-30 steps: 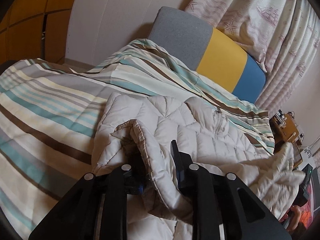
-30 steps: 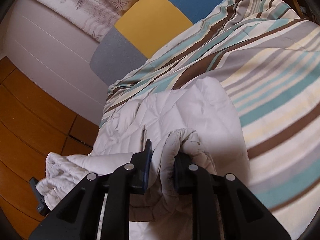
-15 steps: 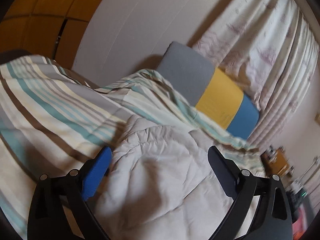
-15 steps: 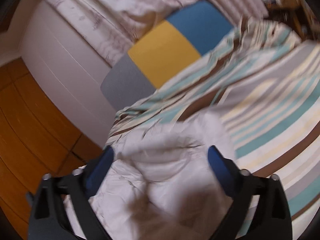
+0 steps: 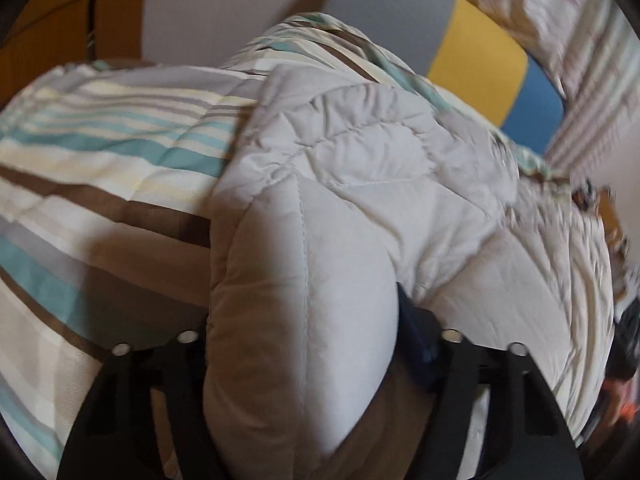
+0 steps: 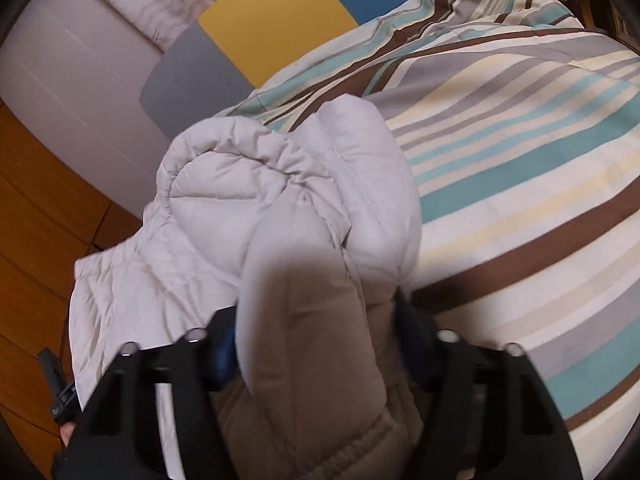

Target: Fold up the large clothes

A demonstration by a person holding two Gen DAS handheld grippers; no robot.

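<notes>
1. The striped bedcover (image 5: pixel 100 168) spreads over the whole bed and carries everything else; behind it stands a grey, yellow and blue headboard (image 6: pixel 256 28).
2. The puffer jacket (image 5: pixel 380 184), pale beige and quilted, lies bunched across the bedcover, near the headboard end. It looks light and very soft, its padded panels billowing wherever they are bent. It will likely spring back out of a fold unless pressed flat, and the smooth shell may slide between pads.
3. A thick folded roll of the jacket fills the space between the fingers of the left gripper (image 5: pixel 304 344). Its jaws have just been closing around that bulk and stand partway together, pressing into the padding on both sides.
4. The right gripper (image 6: pixel 316 336) is likewise clamped on a fat padded fold beside the elasticated cuff (image 6: pixel 352 452), its jaws having just been closing.
5. Best holds, I judge, are stitched seams, hem or cuff, where the fabric is thinner and firmer; a pinch on loose filling alone may slip out.
</notes>
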